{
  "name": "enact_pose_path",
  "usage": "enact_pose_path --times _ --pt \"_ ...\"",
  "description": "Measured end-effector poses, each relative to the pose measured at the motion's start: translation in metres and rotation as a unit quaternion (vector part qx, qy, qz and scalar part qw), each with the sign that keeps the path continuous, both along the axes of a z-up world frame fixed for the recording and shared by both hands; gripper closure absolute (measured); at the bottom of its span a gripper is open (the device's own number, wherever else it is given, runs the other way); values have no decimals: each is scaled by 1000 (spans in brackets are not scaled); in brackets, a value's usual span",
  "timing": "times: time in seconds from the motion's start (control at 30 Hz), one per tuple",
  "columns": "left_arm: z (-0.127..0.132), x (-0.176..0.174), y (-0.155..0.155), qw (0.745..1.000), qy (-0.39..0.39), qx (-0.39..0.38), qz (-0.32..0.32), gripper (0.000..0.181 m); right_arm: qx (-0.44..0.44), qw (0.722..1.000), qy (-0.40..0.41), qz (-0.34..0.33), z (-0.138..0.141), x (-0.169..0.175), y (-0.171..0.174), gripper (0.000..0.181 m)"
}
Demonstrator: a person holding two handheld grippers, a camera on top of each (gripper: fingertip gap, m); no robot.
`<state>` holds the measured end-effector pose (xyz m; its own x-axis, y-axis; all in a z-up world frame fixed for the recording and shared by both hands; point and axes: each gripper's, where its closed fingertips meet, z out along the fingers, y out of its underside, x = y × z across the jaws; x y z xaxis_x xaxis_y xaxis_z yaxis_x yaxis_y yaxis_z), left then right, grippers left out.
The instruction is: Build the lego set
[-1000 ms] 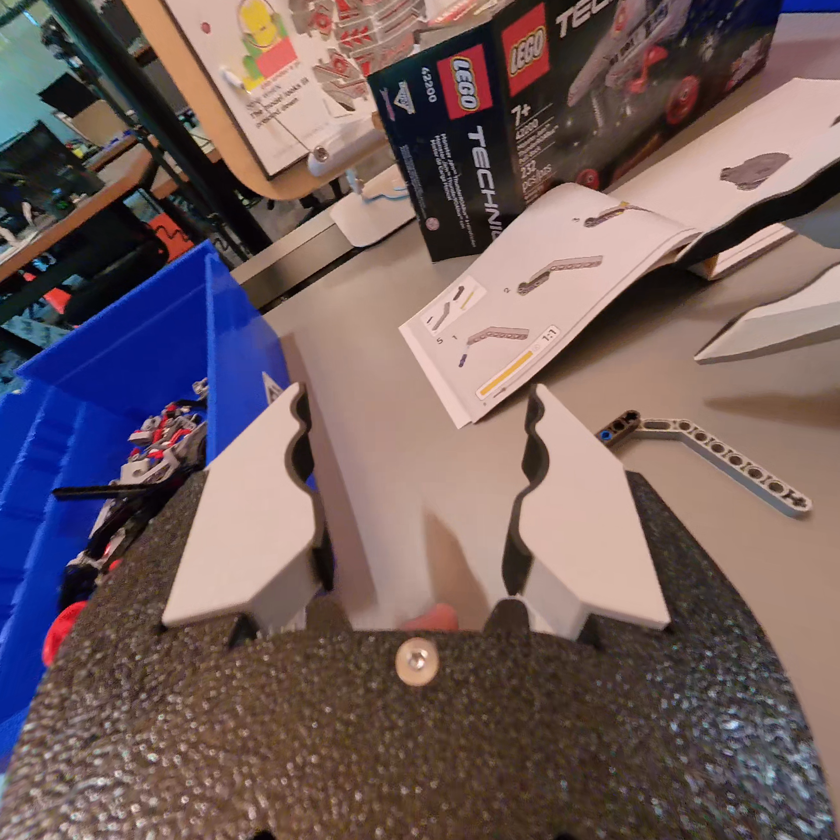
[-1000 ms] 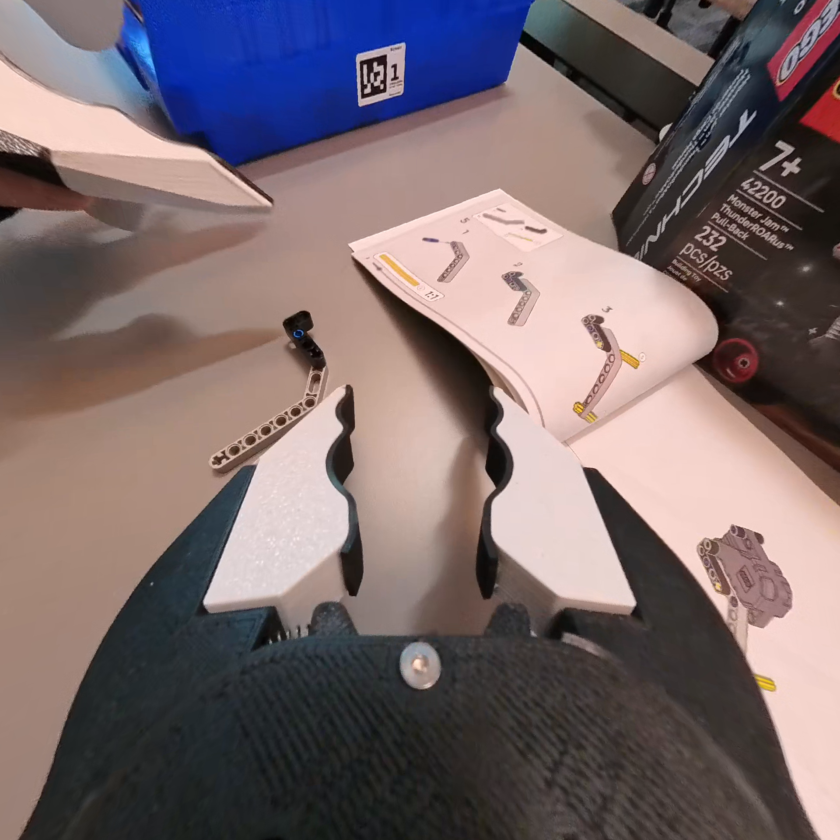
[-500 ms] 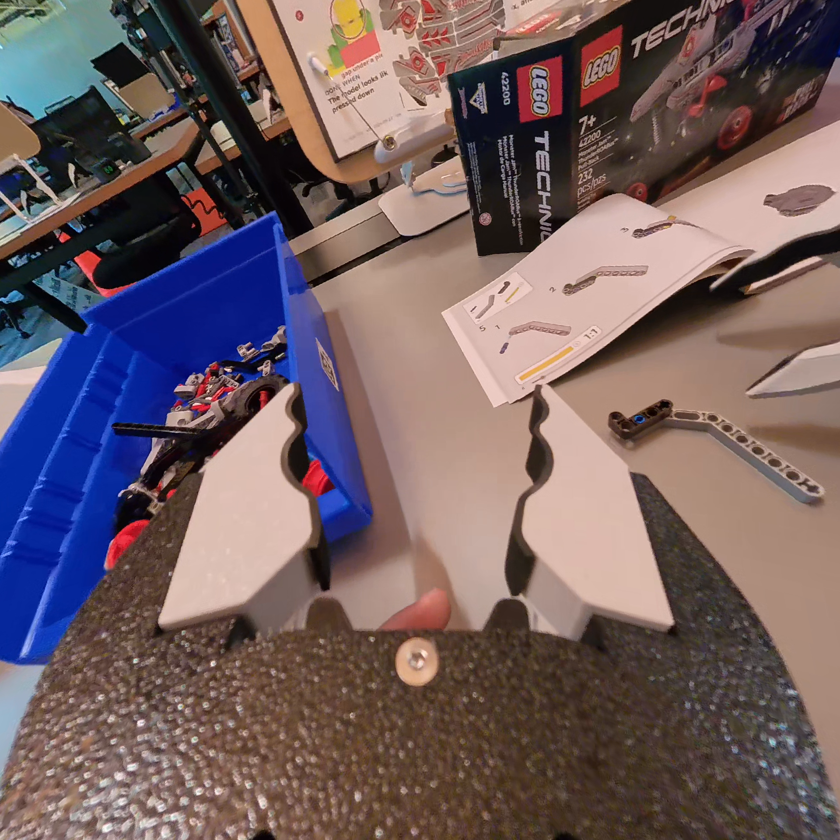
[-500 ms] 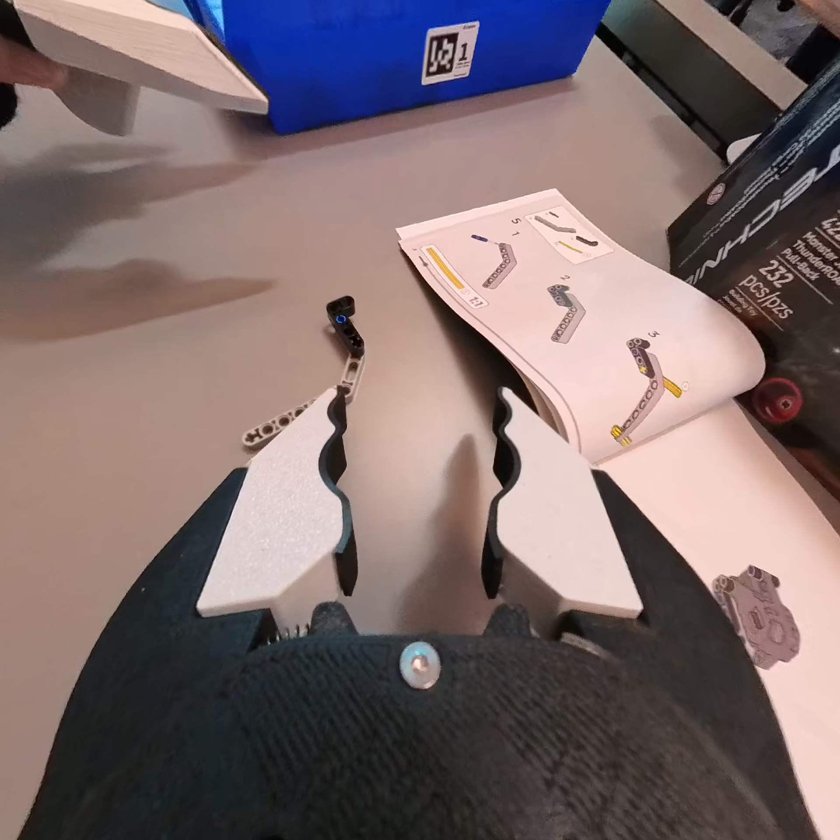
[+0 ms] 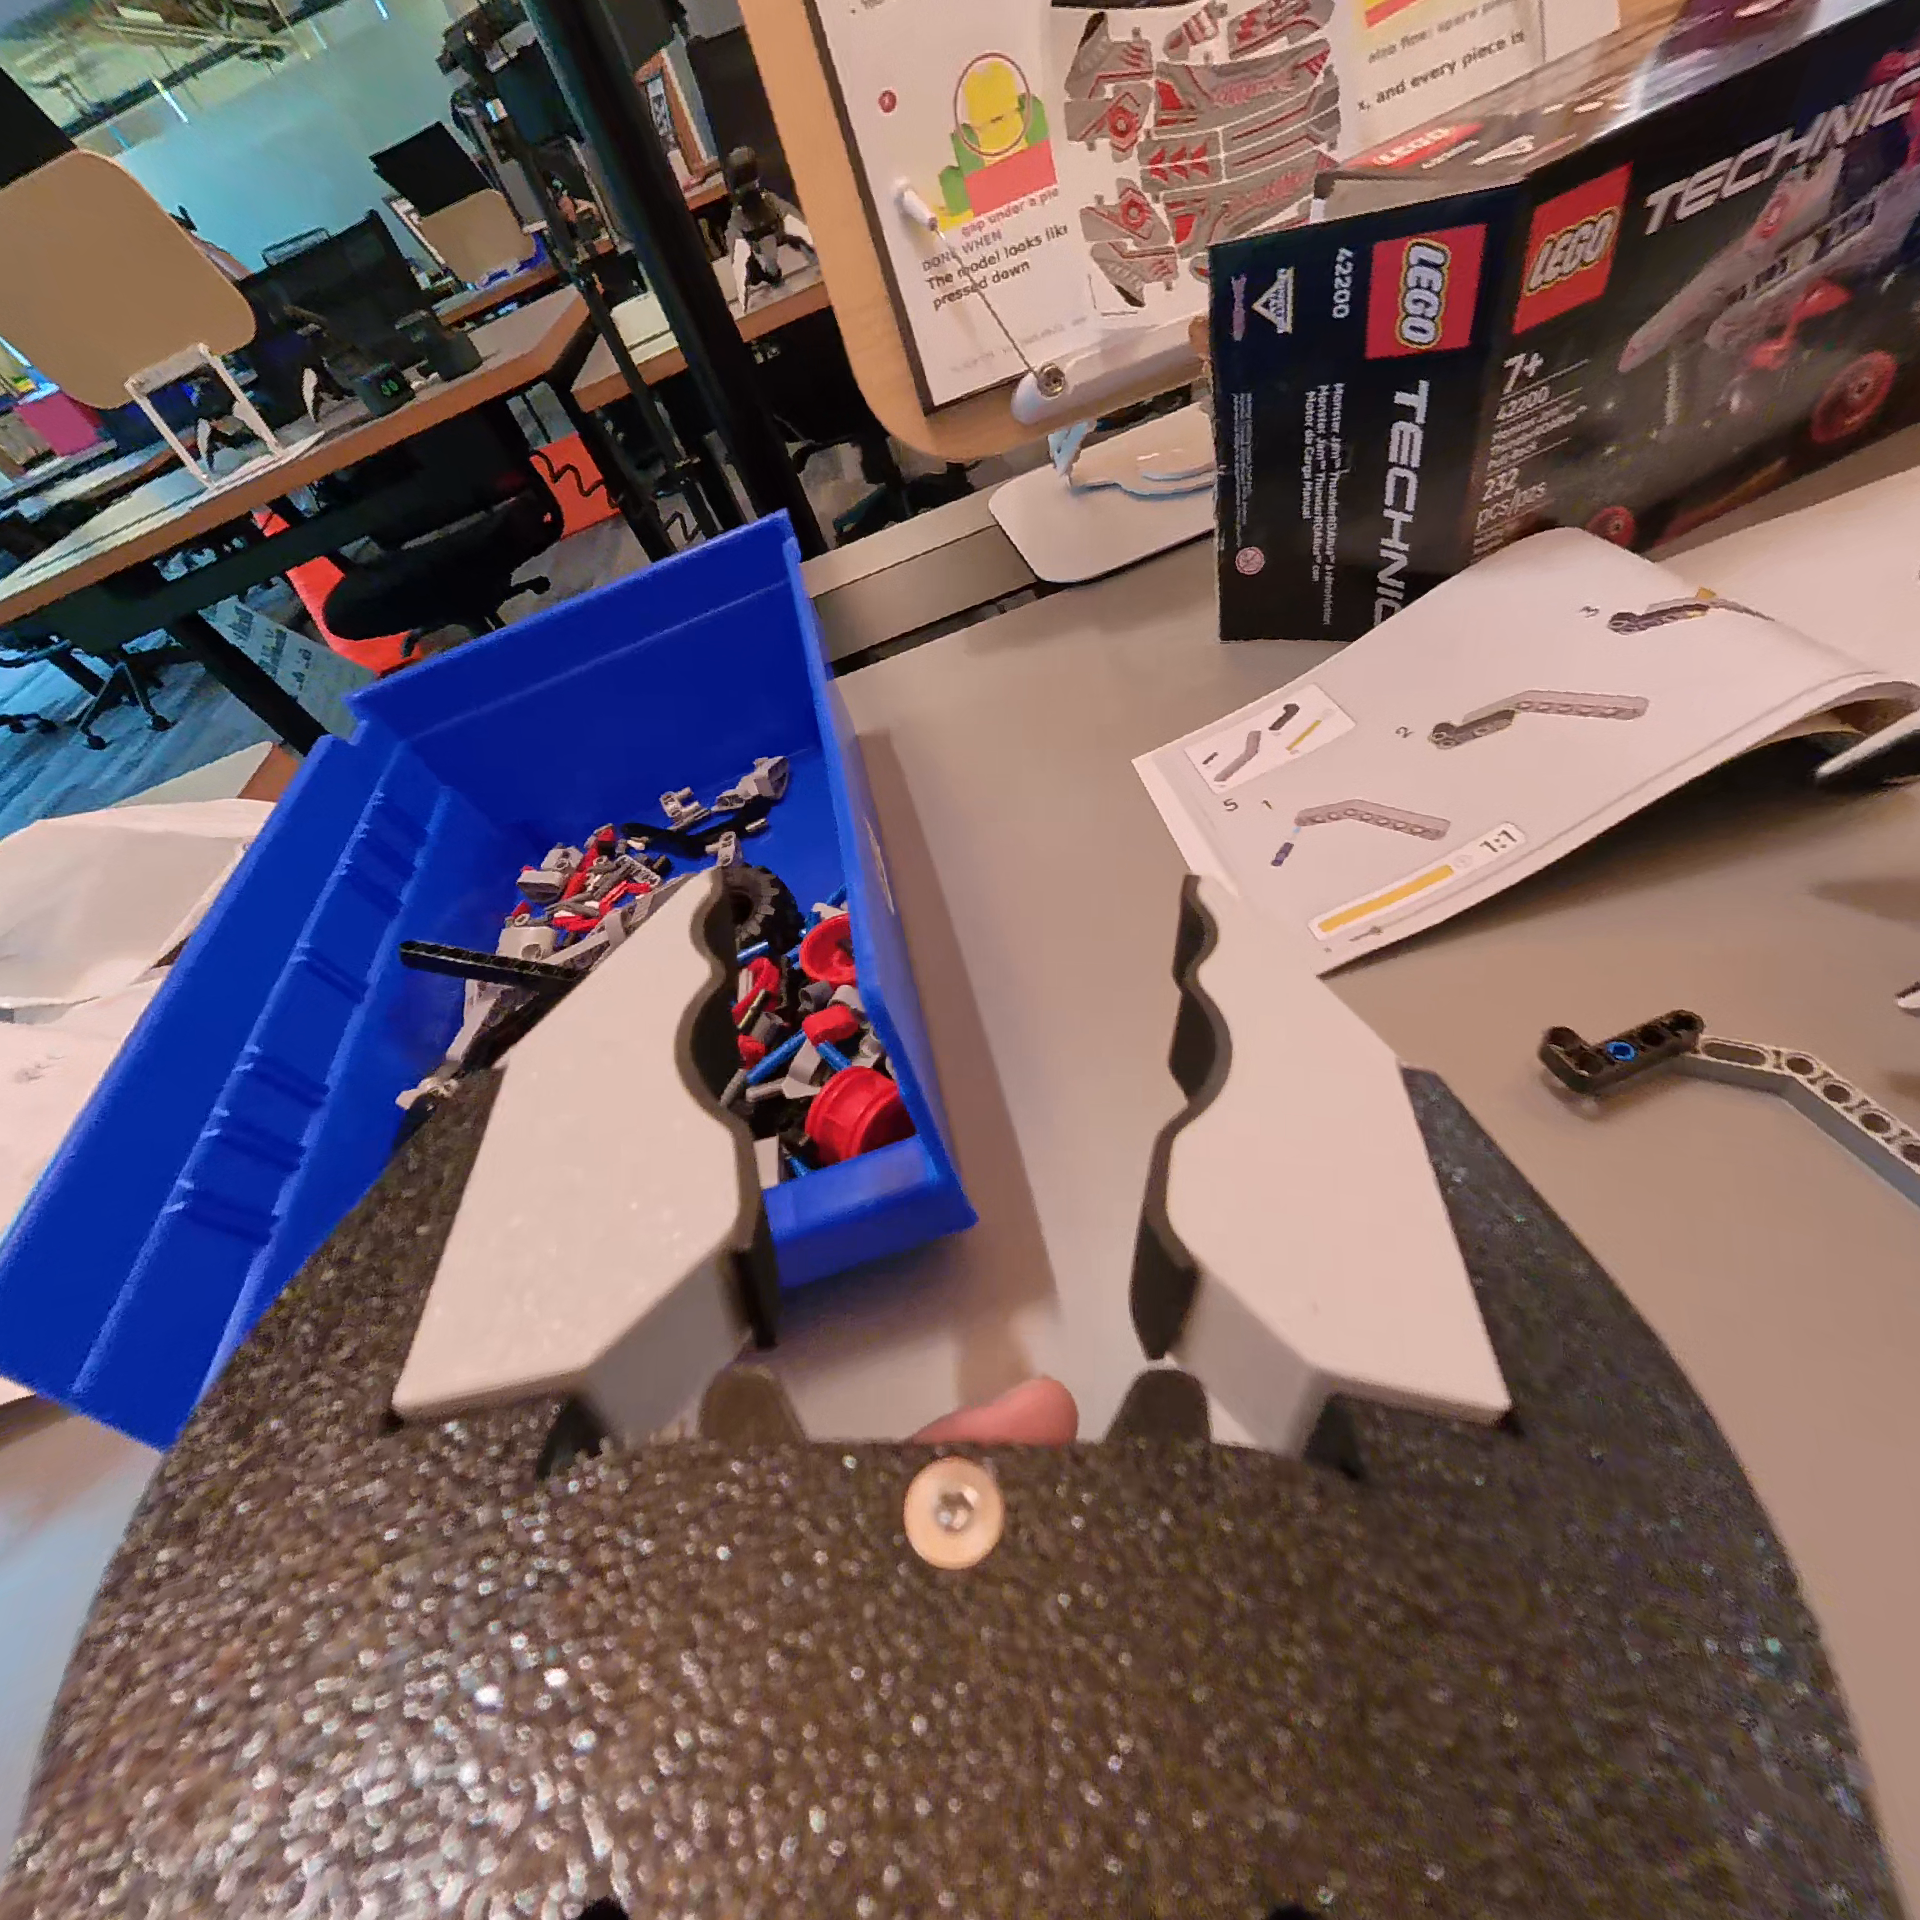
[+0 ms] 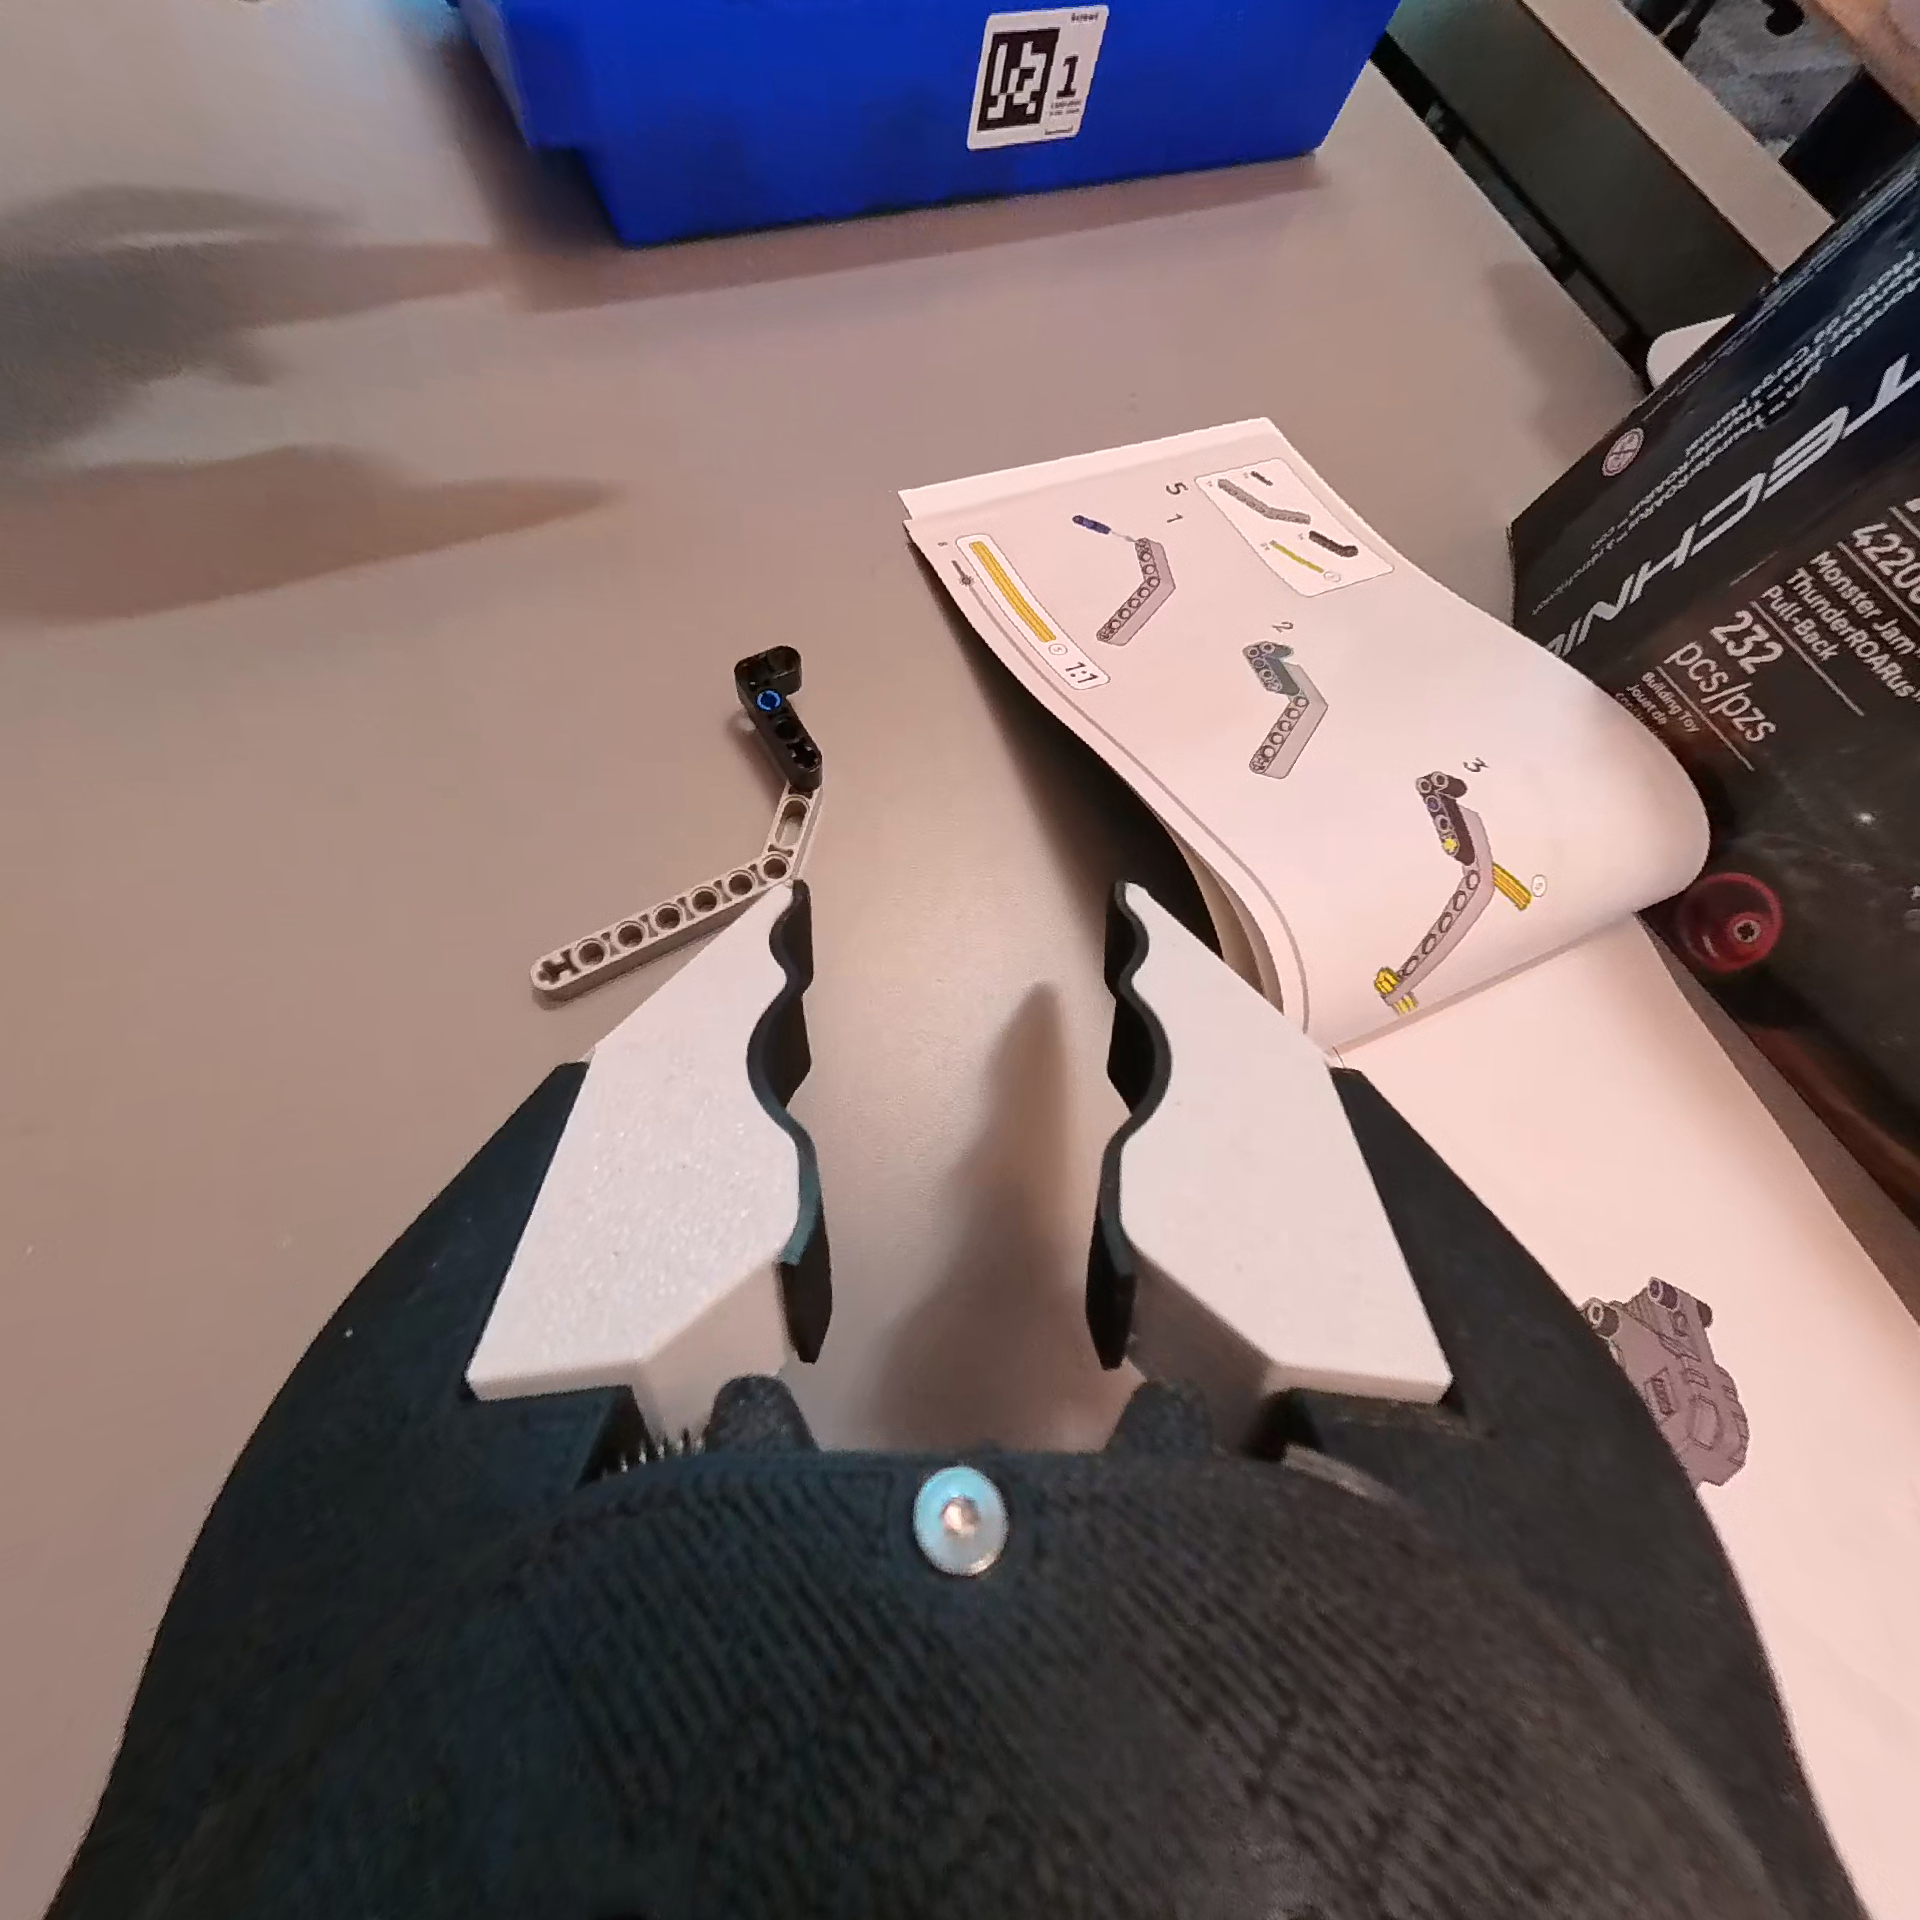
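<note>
A bent grey beam with a black piece and blue pin joined at one end (image 6: 717,852) lies on the grey table; it also shows at the right of the left wrist view (image 5: 1725,1081). My left gripper (image 5: 951,904) is open and empty, raised above the near right corner of the blue bin (image 5: 312,997), which holds several loose red, grey and black parts (image 5: 769,977). My right gripper (image 6: 956,904) is open and empty, low over the table just right of the beam. The open instruction booklet (image 6: 1299,727) lies to its right.
The dark set box (image 5: 1558,384) stands at the back right behind the booklet (image 5: 1507,769). The bin's side with a square tag (image 6: 1039,78) is at the top of the right wrist view. White paper (image 5: 94,935) lies left of the bin. Desks and chairs stand beyond the table.
My left gripper has risen and swung left over the bin, leaving the right wrist view. My right gripper has drawn back a little from the beam. Both stay open.
</note>
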<state>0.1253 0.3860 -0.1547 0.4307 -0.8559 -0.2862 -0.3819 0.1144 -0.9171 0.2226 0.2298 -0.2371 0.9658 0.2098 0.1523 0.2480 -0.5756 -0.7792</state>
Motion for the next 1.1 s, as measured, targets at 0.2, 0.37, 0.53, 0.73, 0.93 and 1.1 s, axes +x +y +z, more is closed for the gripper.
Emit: enact_pose_path --times 0.2,0.37,0.53,0.73,0.93,1.1 --pt "1 0 7 1000 -13 -16 6 99 2 1000 -6 5 1 -2 1 127" --pt "-2 -2 12 1000 -12 -22 14 100 5 1000 -5 6 1 -3 1 129" --pt "-4 -2 15 999 -14 -29 13 103 7 1000 -7 7 2 -3 1 129" --pt "-9 1 18 999 -5 -33 6 110 7 1000 -10 9 3 -3 1 129" --pt "-14 7 15 999 -1 -48 -11 116 8 1000 -11 10 3 -3 2 130" --pt "-17 11 12 998 0 -54 -16 117 6 1000 -13 10 2 -3 1 130"
